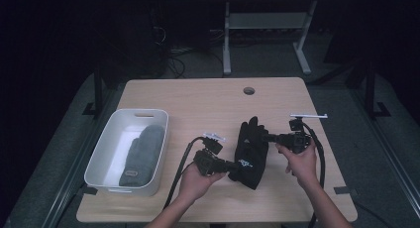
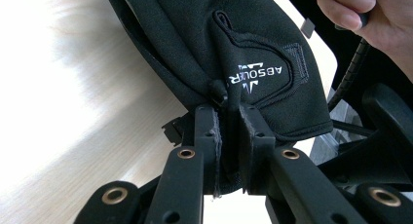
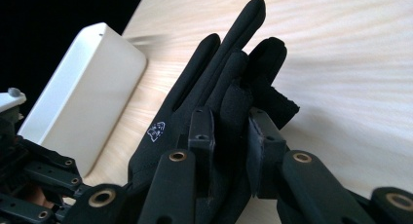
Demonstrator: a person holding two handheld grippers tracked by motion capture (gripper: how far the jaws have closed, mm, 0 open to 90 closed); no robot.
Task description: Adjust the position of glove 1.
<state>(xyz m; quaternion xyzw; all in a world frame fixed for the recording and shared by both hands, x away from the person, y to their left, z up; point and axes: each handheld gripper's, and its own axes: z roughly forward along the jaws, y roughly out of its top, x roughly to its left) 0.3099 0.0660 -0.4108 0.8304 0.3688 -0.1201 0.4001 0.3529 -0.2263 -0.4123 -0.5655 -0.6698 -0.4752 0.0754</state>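
Left gripper (image 1: 229, 164) clamped on the cuff edge of the black glove (image 1: 251, 151), jaws pinching a fold of fabric just below the white logo. Right gripper (image 1: 267, 137) closed on the same glove's finger end, gripping near the thumb. Glove stretched between both tools over the middle of the wooden table (image 1: 198, 96). Well apart at the left, a white bin (image 1: 101, 156) holding 1 grey mitten (image 1: 142, 155).

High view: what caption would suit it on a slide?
Two hand-held grippers, left and right, grip a black glove beside a white bin holding a grey mitten.
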